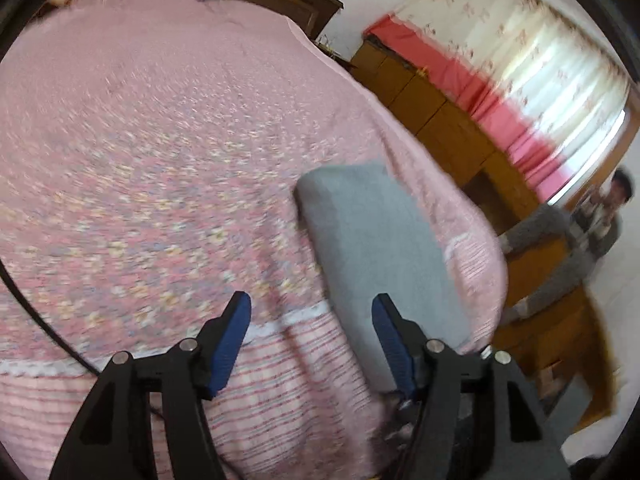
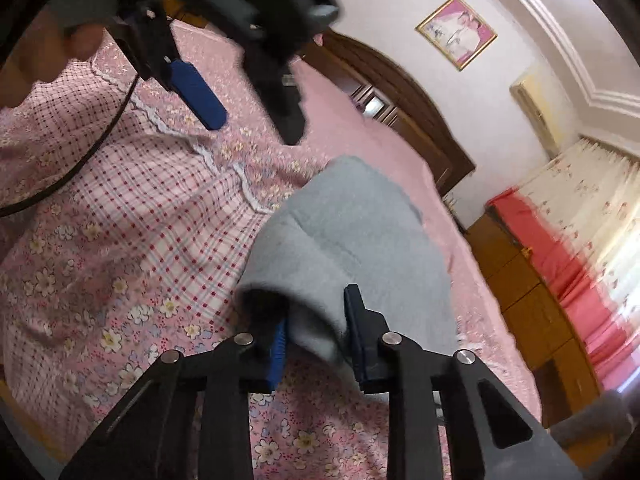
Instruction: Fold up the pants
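Right wrist view shows your right gripper (image 2: 316,332) nearly closed, with a fold of the gray pants (image 2: 352,232) pinched between its blue pads. From the pinch, the pants run away from you along the bed (image 2: 120,208), toward the far edge and a bit to the right. That long line matters most for your next move: the pants lie lengthwise straight ahead of this gripper, not across it. They look folded into a long, thick strip already.

Your left gripper (image 2: 208,92) hangs up high at the top left, above the bed and well apart from the pants. Left wrist view shows your left gripper (image 1: 312,336) open wide with nothing in it. The pants (image 1: 372,240) sit ahead and to its right, near the bed's side edge. So your right hand is the closer one.
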